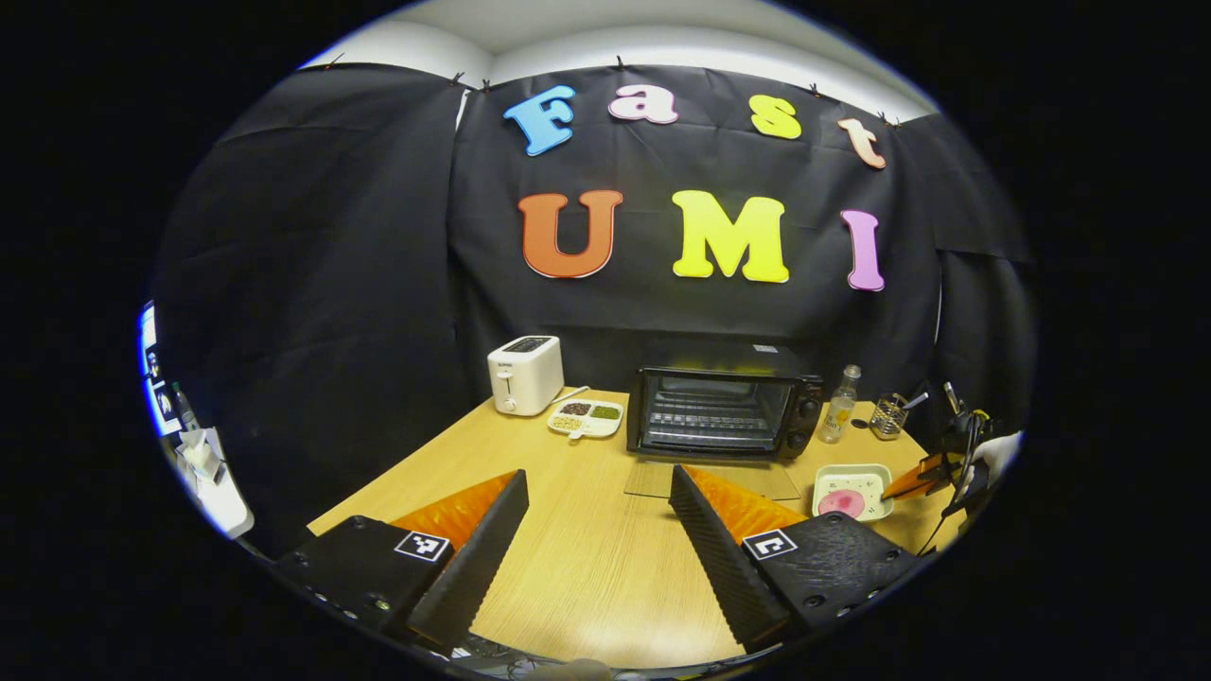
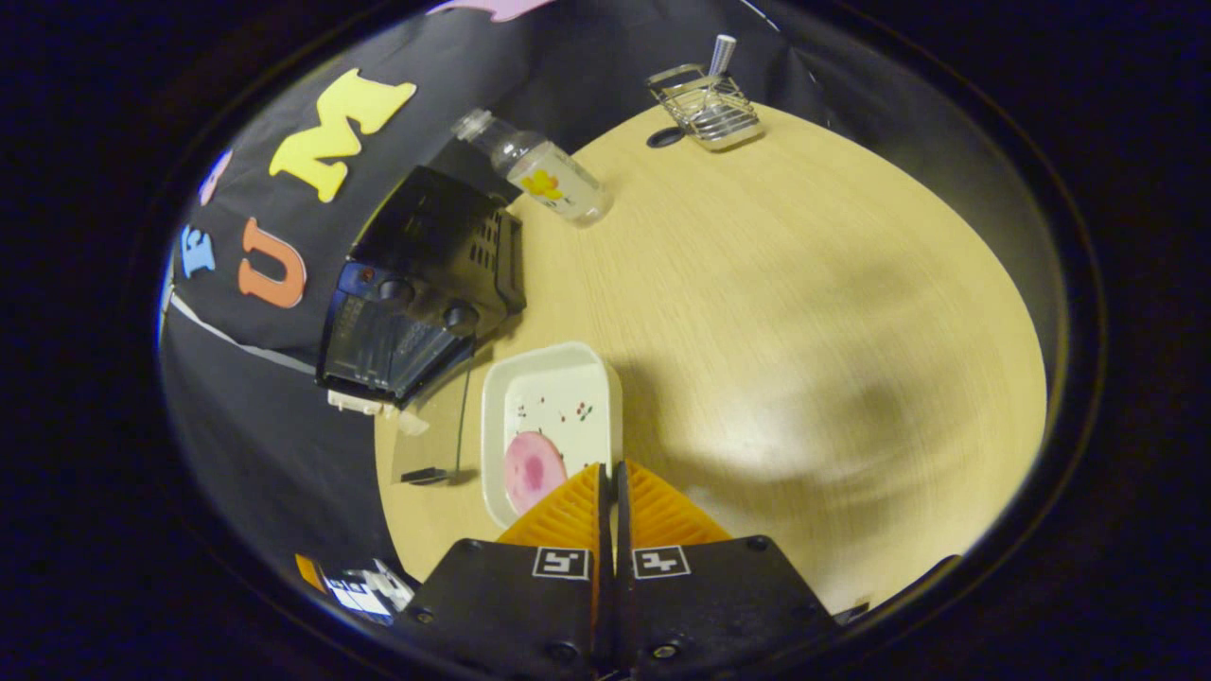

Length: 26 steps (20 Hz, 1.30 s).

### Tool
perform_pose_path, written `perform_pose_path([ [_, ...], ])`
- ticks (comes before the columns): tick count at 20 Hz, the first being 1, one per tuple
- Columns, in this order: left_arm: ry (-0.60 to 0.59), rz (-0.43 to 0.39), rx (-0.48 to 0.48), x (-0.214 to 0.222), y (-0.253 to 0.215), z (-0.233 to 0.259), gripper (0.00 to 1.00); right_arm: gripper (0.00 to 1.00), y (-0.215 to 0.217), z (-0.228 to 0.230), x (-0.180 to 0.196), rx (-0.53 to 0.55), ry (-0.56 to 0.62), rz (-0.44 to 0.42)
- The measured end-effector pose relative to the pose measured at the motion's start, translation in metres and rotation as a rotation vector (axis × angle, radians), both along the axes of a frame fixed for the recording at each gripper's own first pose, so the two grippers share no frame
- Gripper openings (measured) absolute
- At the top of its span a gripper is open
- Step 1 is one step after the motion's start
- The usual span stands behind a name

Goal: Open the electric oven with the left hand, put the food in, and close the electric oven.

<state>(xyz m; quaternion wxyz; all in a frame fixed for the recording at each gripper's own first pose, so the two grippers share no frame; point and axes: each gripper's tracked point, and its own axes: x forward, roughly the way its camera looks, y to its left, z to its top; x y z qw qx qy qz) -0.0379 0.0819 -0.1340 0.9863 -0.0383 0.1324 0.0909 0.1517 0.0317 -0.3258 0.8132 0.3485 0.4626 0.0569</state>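
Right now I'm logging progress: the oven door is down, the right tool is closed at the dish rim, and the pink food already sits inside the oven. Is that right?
One thing is wrong: the pink food is not in the oven; it lies in the white dish on the table, as the right gripper view shows. The door is down and the right tool is closed at the dish rim.

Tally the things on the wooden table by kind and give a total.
Appliances: 2, black electric oven, white toaster
Dishes: 2, white square dish holding pink food, white divided plate of food
Bottles: 1, clear glass bottle
Wire holders: 1, metal wire basket
Total: 6
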Motion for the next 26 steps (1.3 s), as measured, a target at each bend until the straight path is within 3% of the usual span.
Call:
perform_pose_path([
  [7, -0.016, -0.092, 0.022, 0.016, 0.002, 0.006, 0.97, 0.04, 0.015, 0.045, -0.016, 0.133, -0.064, -0.207],
  [13, -0.025, -0.132, 0.055, 0.016, 0.004, 0.012, 0.97, 0.04, 0.087, 0.064, -0.022, 0.268, -0.088, -0.322],
  [19, -0.024, -0.15, 0.054, 0.008, 0.004, 0.018, 0.98, 0.04, 0.171, 0.05, -0.003, 0.349, -0.036, -0.334],
  [26, -0.041, -0.095, 0.042, -0.002, 0.021, 0.029, 0.98, 0.04, 0.232, 0.041, 0.037, 0.328, -0.021, -0.317],
])
